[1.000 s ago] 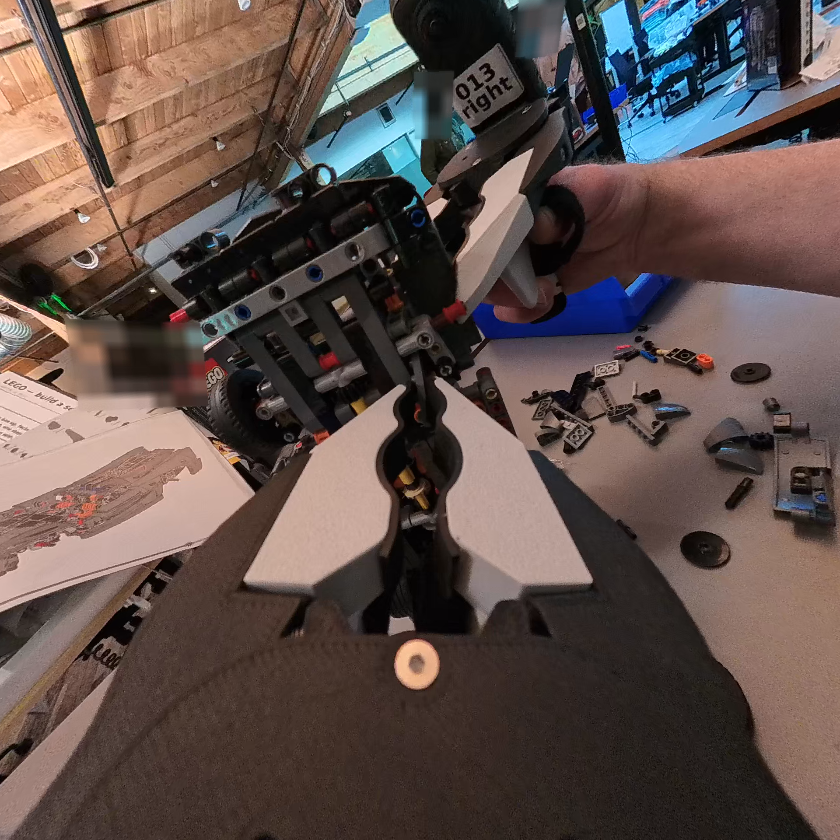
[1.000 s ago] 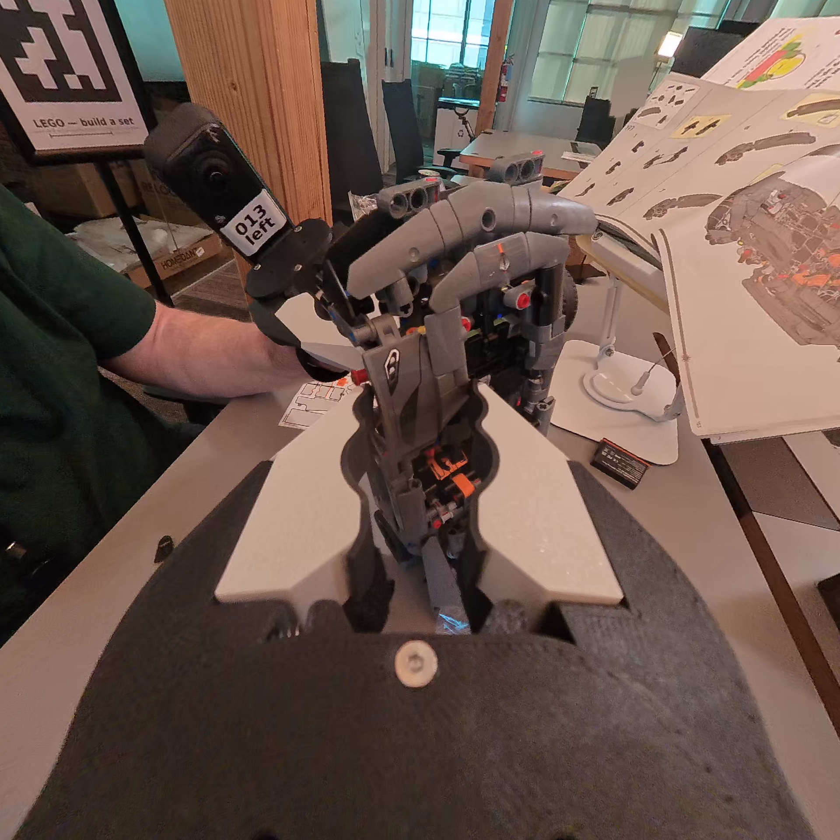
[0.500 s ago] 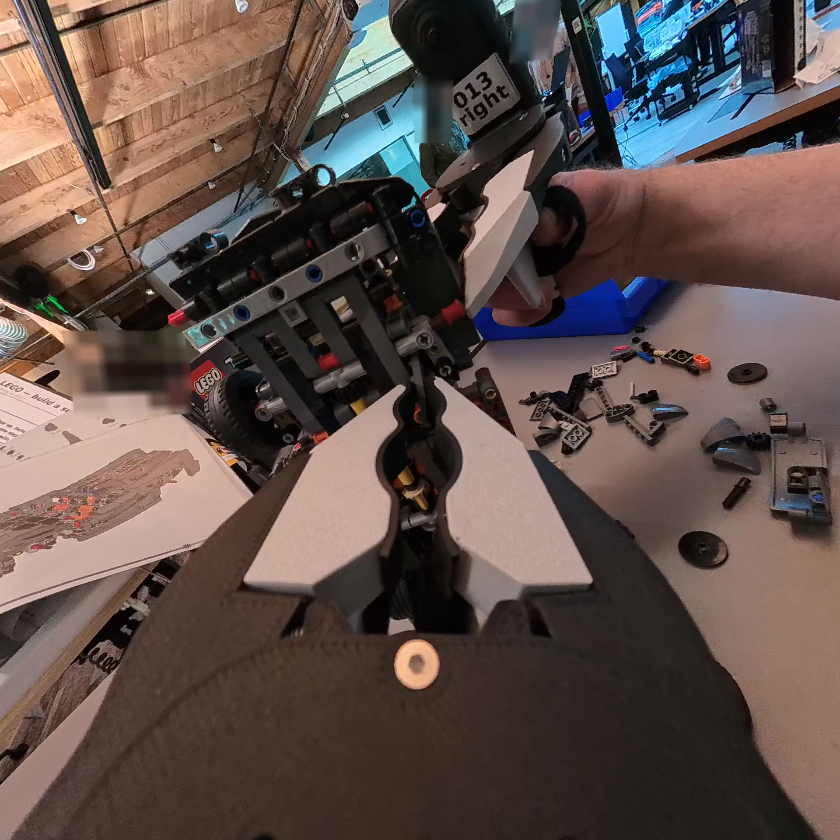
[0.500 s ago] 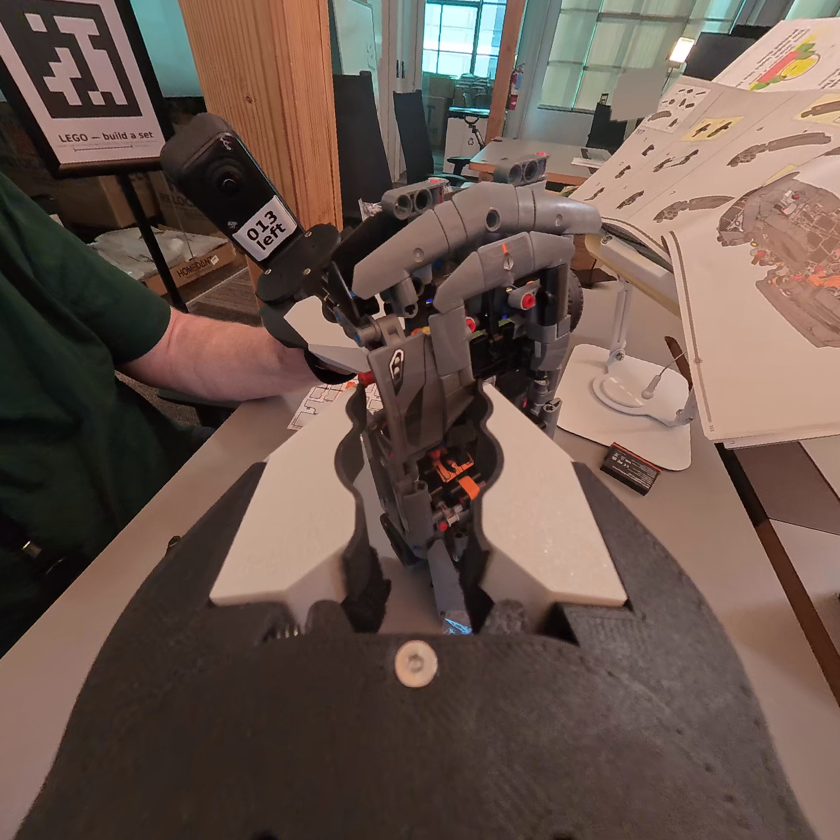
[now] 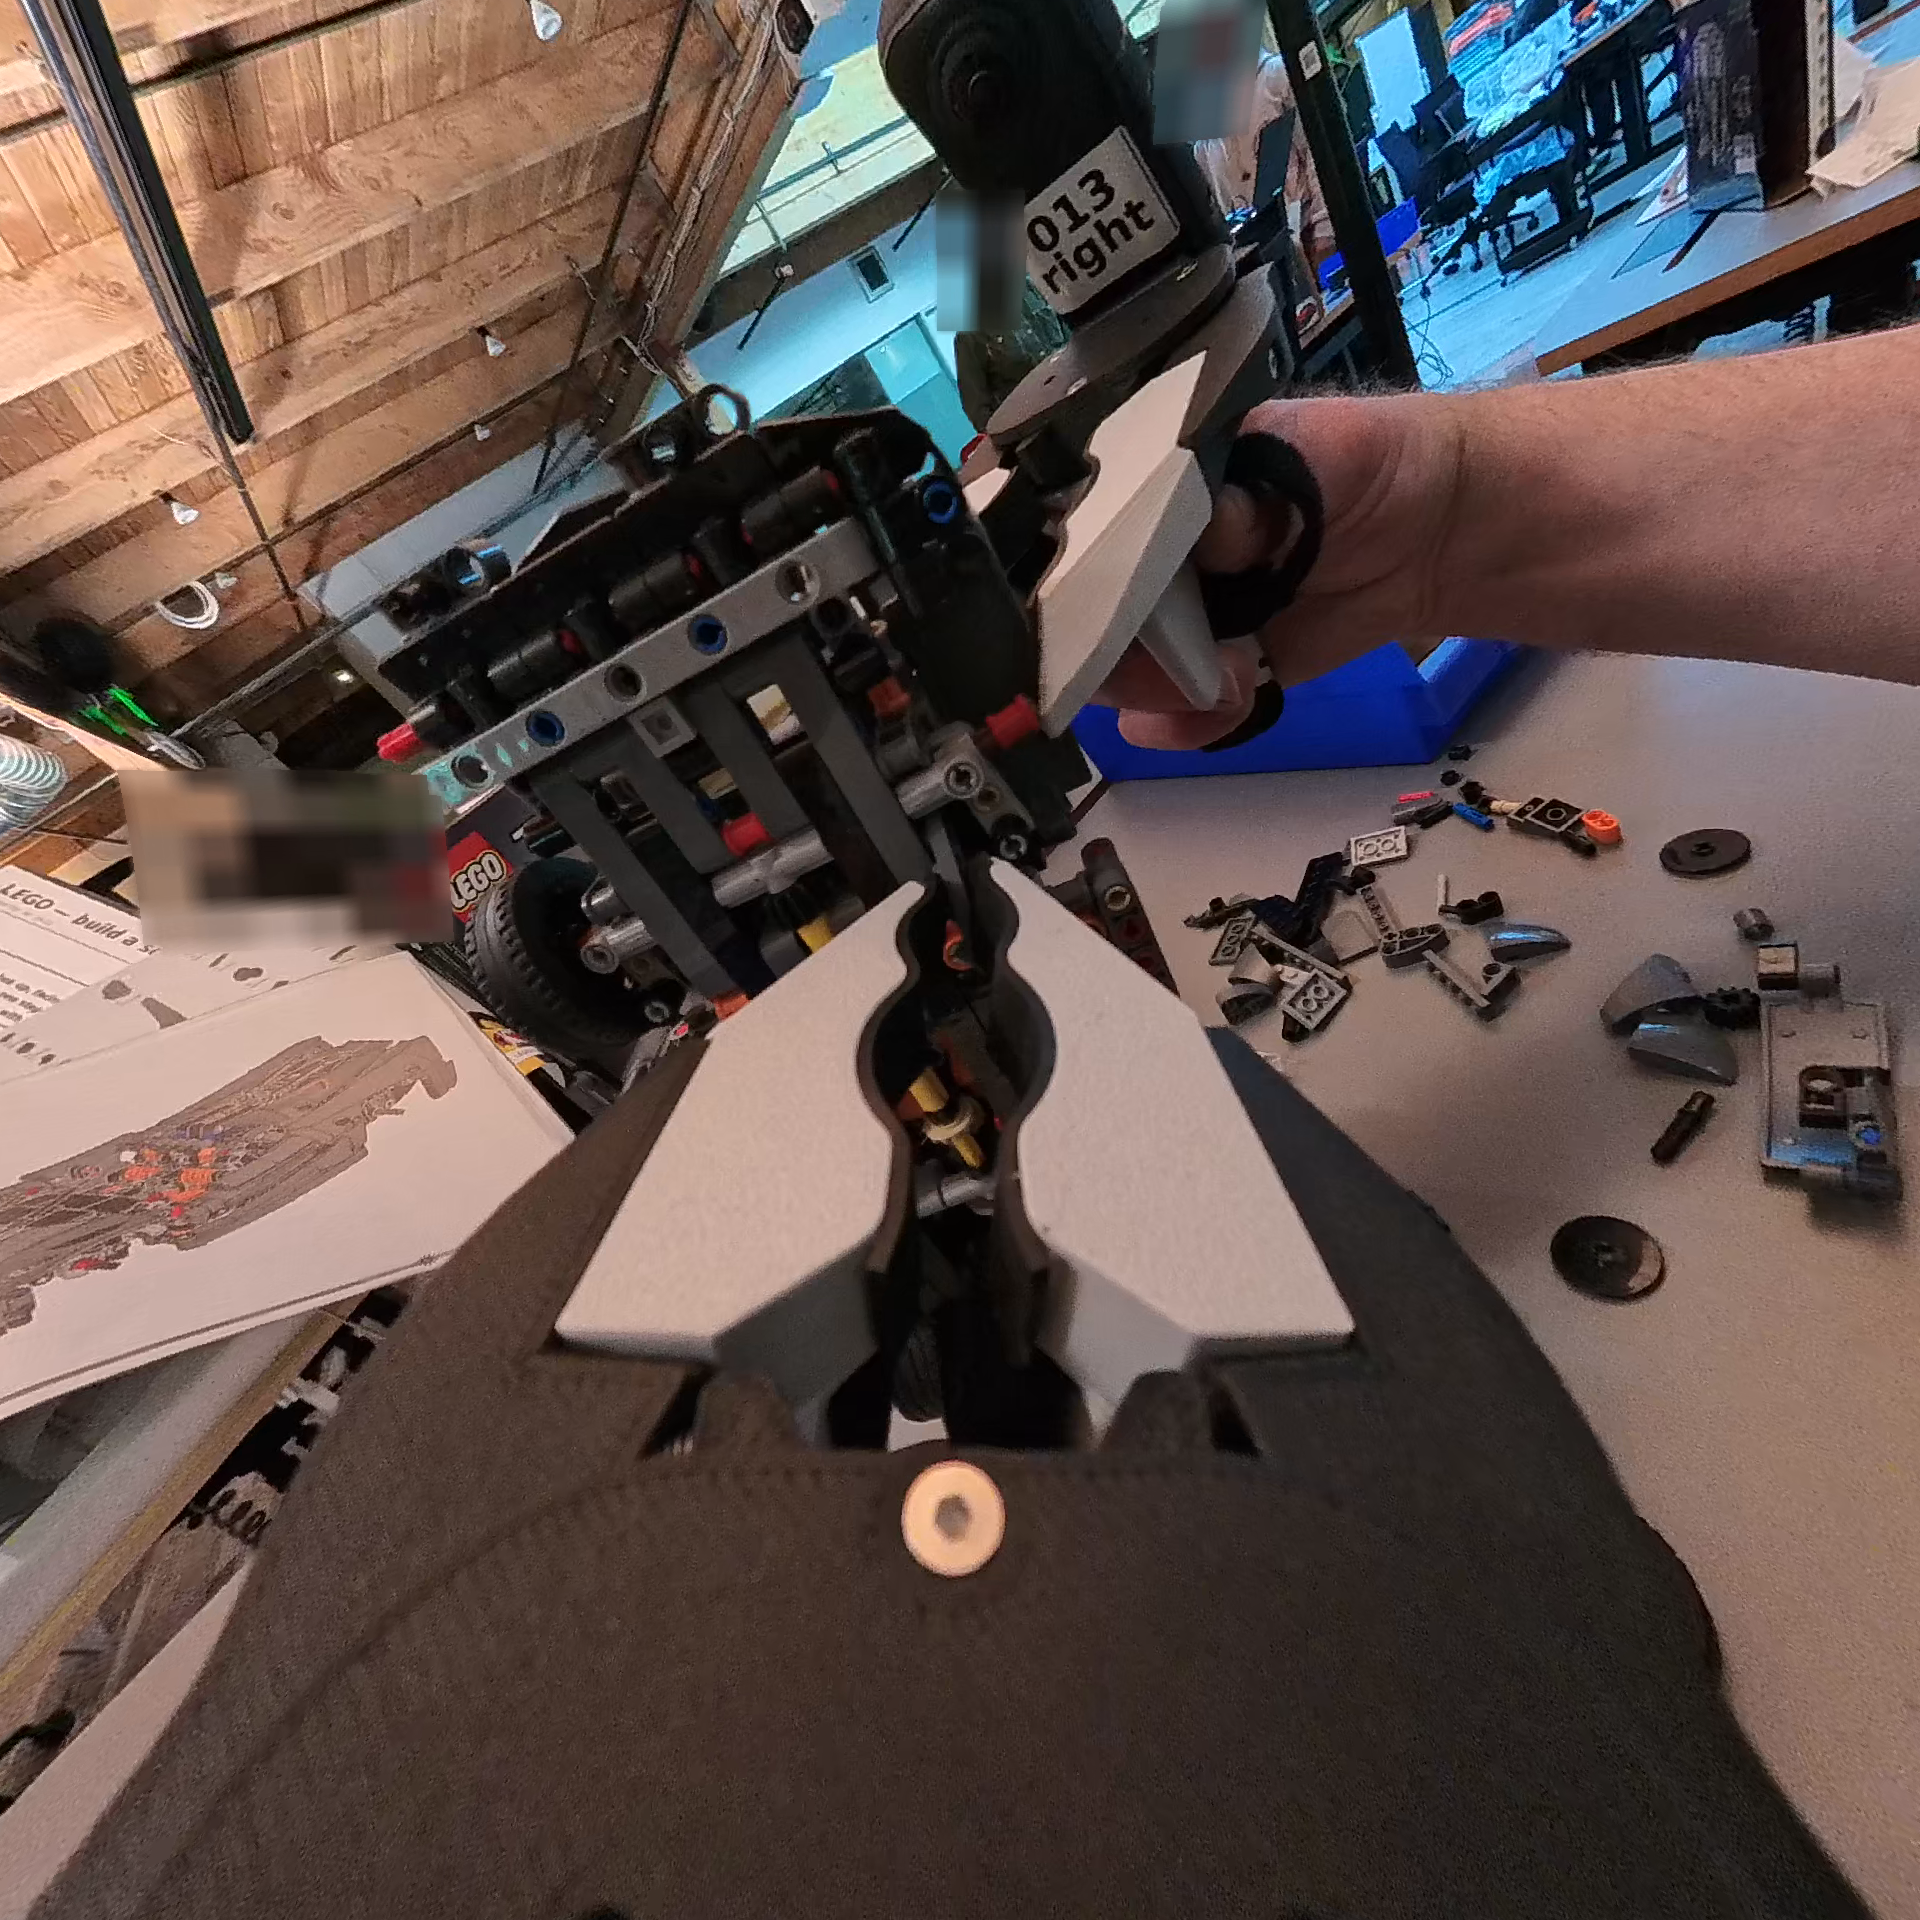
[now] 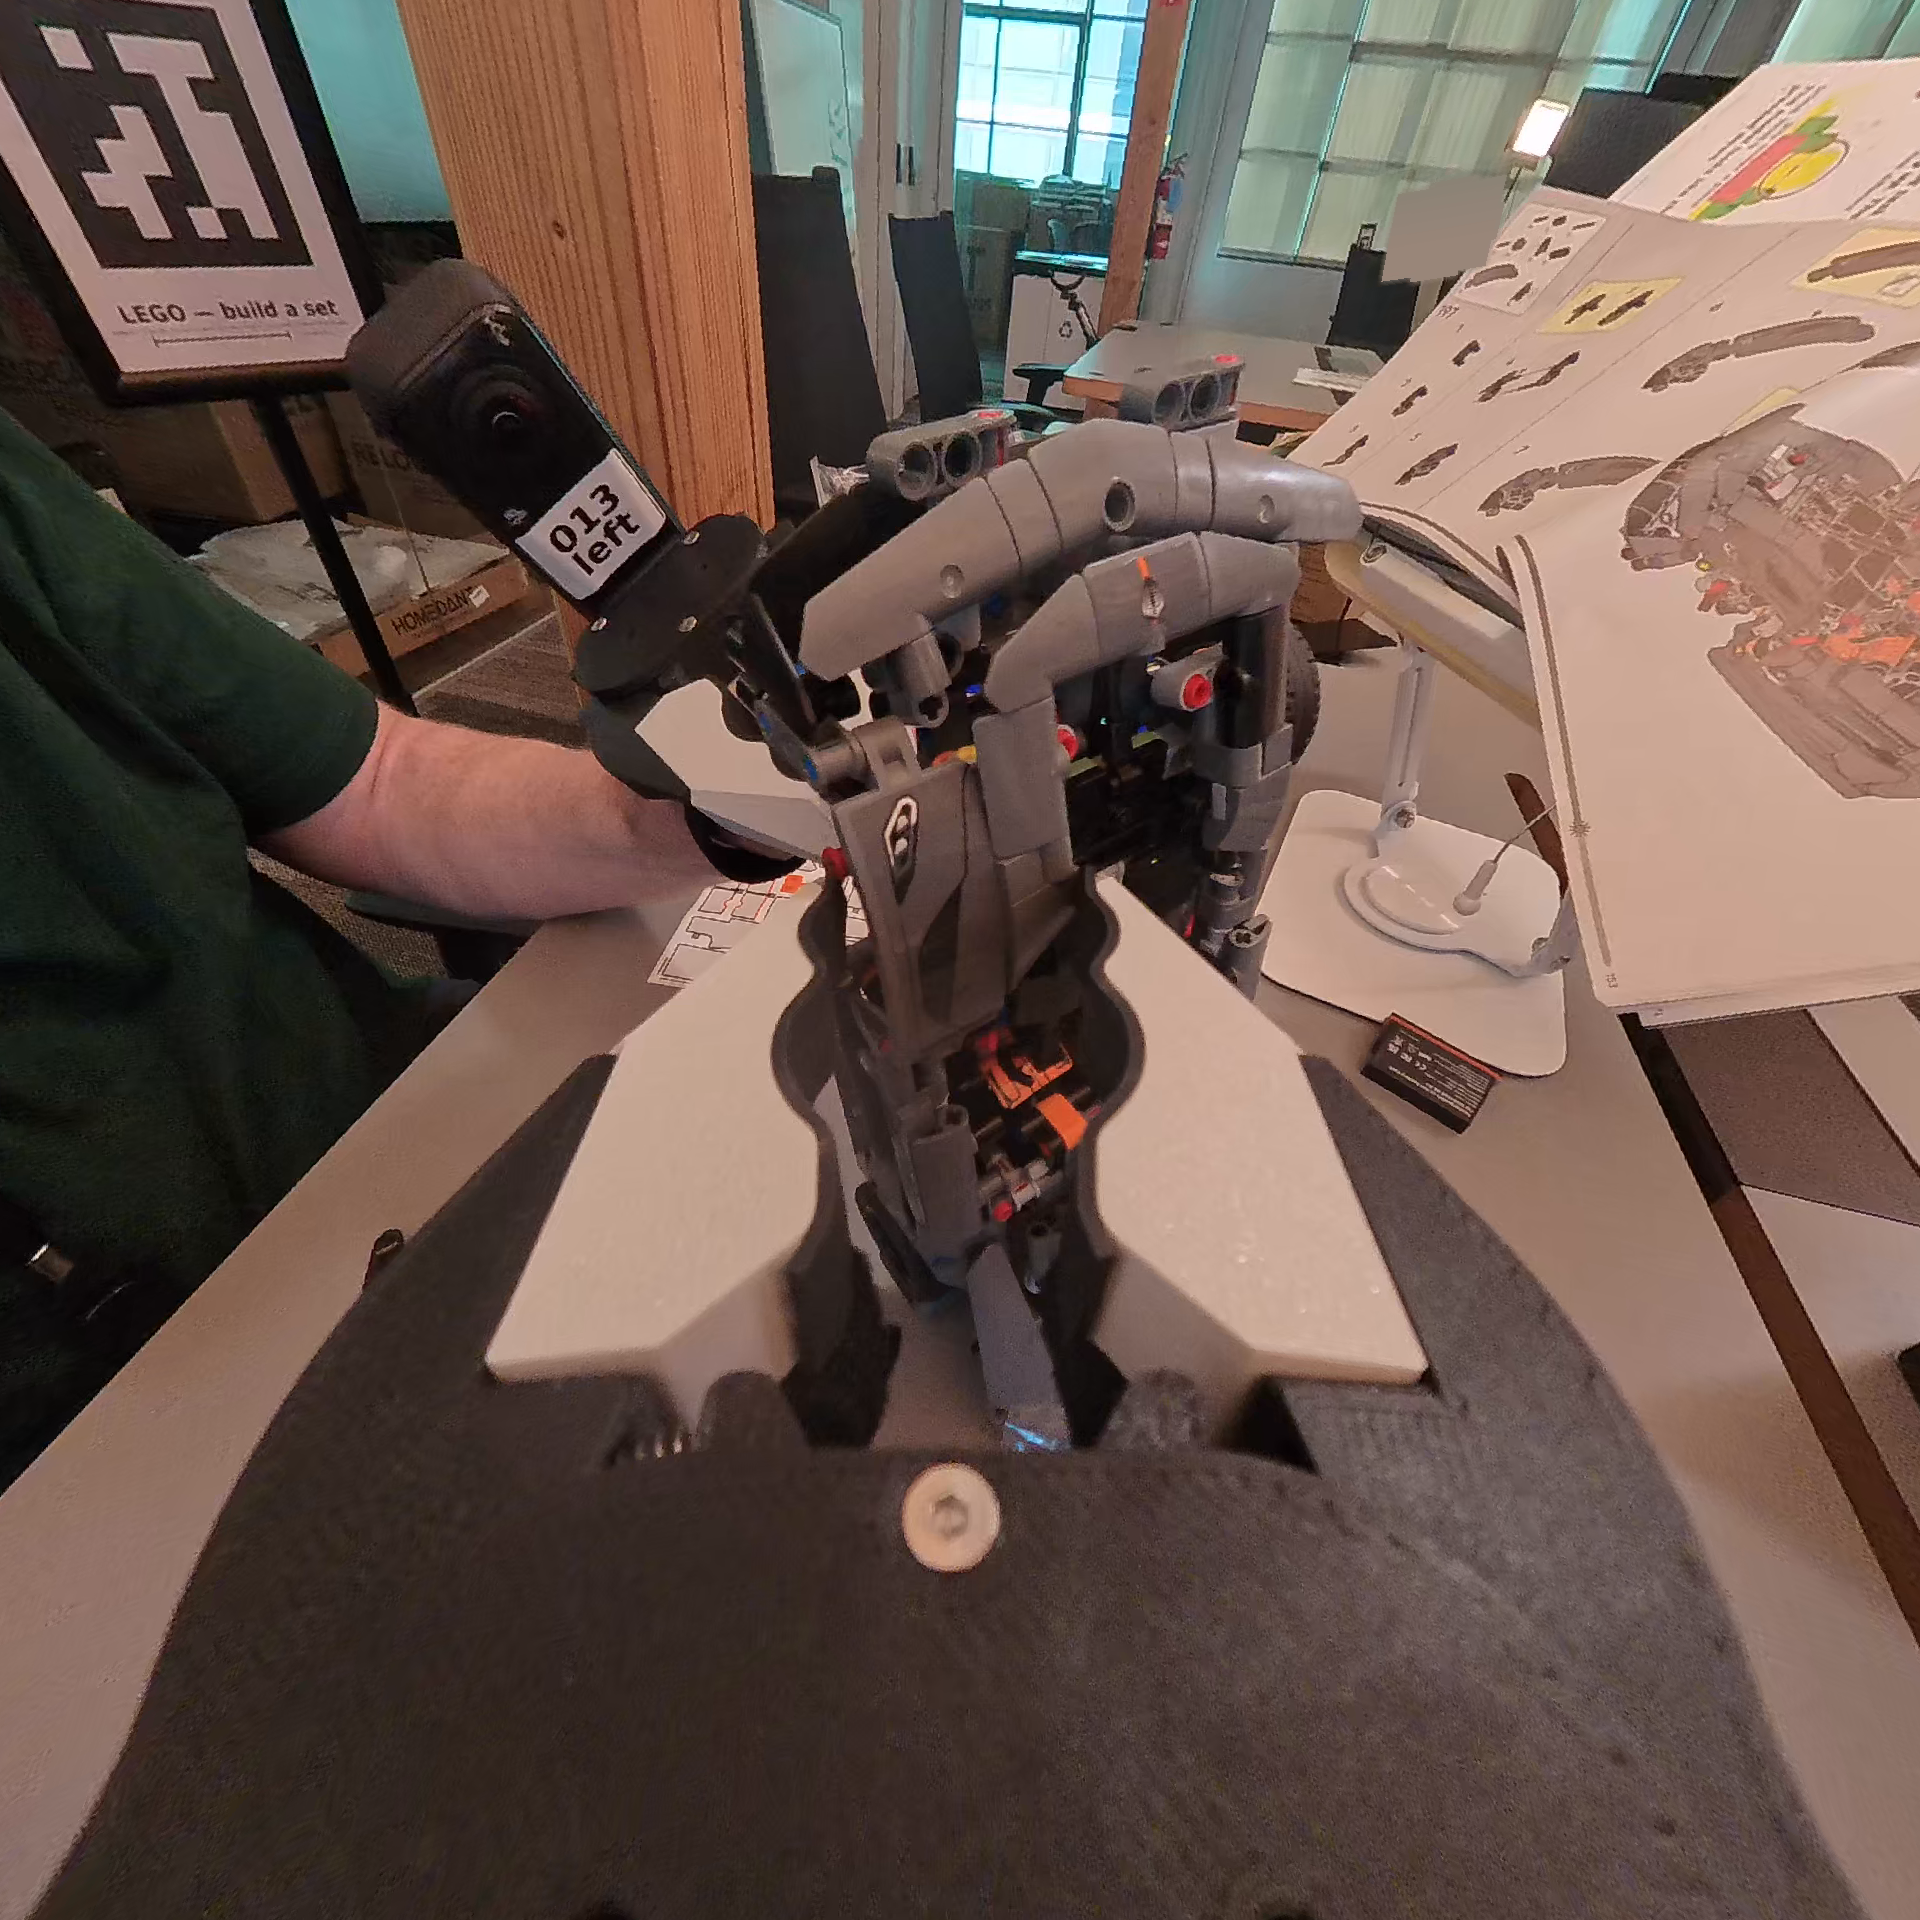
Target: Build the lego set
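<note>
Lego model (image 5: 727, 665), partly built car in grey and black w/ red, blue and orange pins, sits between your two grippers, lifted off the table (image 5: 1662, 1455) and tipped up on end. Your left gripper (image 5: 961, 904) has its jaws pinched on the model's lower frame; the yellow axle and black beams show in the gap btwn the white fingers (image 5: 769, 1122). Your right gripper (image 6: 961, 904) has its jaws closed around the other end, on the grey body panels and the orange bits. In the left wrist view the right gripper also shows farther off, held in your hand (image 5: 1340, 561).

Containers: only a blue bin (image 5: 1299, 717) behind your right hand, on the table; can't tell what's in it. Loose parts (image 5: 1351, 945) lie straight on the table, right of the model: small grey plates, beams, a couple of curved grey panels (image 5: 1662, 1023), a flat grey sub-assembly (image 5: 1823, 1101), black discs (image 5: 1605, 1257), a black pin.

Instruction booklet (image 6: 1714, 623) stands open on a white stand (image 6: 1413, 894), just beside the model in the right wrist view; a small black block (image 6: 1429, 1070) lies at the stand's base. A spare tyre (image 5: 540, 966) and the set's box are behind the model.
</note>
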Demonstrator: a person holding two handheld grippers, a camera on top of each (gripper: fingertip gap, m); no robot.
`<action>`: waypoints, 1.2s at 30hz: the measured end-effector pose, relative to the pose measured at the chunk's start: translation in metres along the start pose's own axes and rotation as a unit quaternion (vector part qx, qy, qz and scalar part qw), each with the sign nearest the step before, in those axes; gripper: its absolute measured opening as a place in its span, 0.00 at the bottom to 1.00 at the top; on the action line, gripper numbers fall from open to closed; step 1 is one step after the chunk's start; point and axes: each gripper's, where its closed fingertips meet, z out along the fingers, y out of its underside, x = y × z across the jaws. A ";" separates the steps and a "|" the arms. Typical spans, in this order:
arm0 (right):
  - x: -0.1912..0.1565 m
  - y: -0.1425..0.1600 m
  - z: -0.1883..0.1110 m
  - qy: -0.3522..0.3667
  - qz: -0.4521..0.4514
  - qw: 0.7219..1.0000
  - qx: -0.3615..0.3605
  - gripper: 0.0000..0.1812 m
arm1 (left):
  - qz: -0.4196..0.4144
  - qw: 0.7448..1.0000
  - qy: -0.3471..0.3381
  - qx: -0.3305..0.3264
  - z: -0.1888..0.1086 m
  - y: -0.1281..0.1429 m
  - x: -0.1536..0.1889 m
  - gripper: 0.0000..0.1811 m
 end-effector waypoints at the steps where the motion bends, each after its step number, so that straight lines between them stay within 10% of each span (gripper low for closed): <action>1: 0.000 0.000 0.000 -0.001 0.001 1.000 0.001 0.23 | 0.002 1.000 0.000 -0.001 0.000 0.000 0.000 0.01; 36: 0.010 -0.011 0.008 -0.001 0.053 0.995 0.081 0.27 | -0.194 0.977 -0.012 0.092 0.003 -0.012 -0.007 0.01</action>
